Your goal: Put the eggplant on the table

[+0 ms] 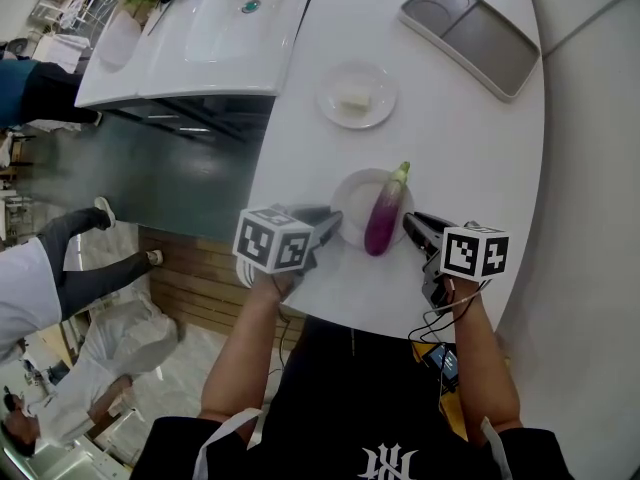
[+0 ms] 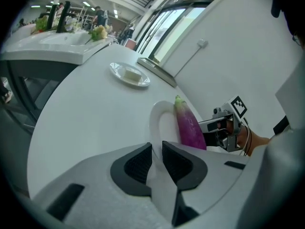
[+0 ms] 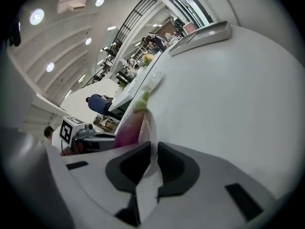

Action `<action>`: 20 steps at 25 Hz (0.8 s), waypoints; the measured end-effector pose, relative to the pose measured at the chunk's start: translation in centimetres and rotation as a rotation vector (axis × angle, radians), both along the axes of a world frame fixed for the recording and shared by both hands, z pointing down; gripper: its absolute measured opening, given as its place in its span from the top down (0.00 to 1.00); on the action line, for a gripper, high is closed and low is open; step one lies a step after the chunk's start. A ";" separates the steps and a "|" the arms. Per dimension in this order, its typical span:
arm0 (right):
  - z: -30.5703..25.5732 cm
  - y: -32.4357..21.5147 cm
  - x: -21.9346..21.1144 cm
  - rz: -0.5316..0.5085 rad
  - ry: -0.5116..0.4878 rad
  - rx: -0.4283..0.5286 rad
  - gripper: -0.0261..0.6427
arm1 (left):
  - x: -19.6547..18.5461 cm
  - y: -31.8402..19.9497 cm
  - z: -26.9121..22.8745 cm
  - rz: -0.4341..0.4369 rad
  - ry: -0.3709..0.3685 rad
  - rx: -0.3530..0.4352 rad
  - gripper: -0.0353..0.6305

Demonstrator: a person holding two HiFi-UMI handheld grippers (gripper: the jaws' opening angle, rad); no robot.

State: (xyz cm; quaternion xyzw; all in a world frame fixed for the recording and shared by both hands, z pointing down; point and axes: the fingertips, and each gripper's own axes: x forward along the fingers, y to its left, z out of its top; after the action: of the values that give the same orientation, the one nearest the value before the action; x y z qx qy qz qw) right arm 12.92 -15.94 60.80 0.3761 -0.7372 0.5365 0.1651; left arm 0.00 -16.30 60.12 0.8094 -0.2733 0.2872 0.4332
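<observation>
A purple eggplant (image 1: 385,218) with a green stem lies on a small white plate (image 1: 350,203) on the white table, close to the near edge. My left gripper (image 1: 335,223) is at the plate's left side. In the left gripper view the plate's rim (image 2: 159,123) runs between the jaws, which stand slightly apart round it, with the eggplant (image 2: 190,128) just beyond. My right gripper (image 1: 410,220) is at the plate's right side. In the right gripper view its pads close on the rim (image 3: 151,123), next to the eggplant (image 3: 128,123).
Farther back on the table are a second white plate (image 1: 357,96) with a pale cube on it and a grey two-part tray (image 1: 470,33). The table's curved left edge drops to the floor, where people stand. A white counter (image 1: 200,38) lies at the back left.
</observation>
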 end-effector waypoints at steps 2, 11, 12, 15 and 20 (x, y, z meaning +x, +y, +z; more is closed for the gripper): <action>0.0 -0.1 -0.1 -0.029 0.043 0.025 0.91 | -0.1 -0.1 0.2 0.010 -0.034 0.016 0.85; -0.2 -0.3 -0.2 -0.130 0.198 0.109 0.87 | -0.1 -0.3 0.3 0.044 -0.135 0.074 0.82; -0.2 -0.3 -0.3 -0.137 0.209 0.115 0.87 | -0.2 -0.3 0.4 0.048 -0.145 0.080 0.82; -0.1 -0.4 -0.2 -0.161 0.257 0.136 0.86 | -0.2 -0.4 0.4 0.058 -0.176 0.102 0.81; 0.1 -0.5 -0.2 -0.213 0.357 0.190 0.85 | -0.1 -0.5 0.7 0.082 -0.223 0.137 0.80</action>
State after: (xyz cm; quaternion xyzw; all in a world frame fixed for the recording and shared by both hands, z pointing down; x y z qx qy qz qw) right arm 12.67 -16.41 60.94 0.3991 -0.7790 0.3692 0.3124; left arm -0.10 -16.85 60.79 0.8107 -0.3054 0.3737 0.3315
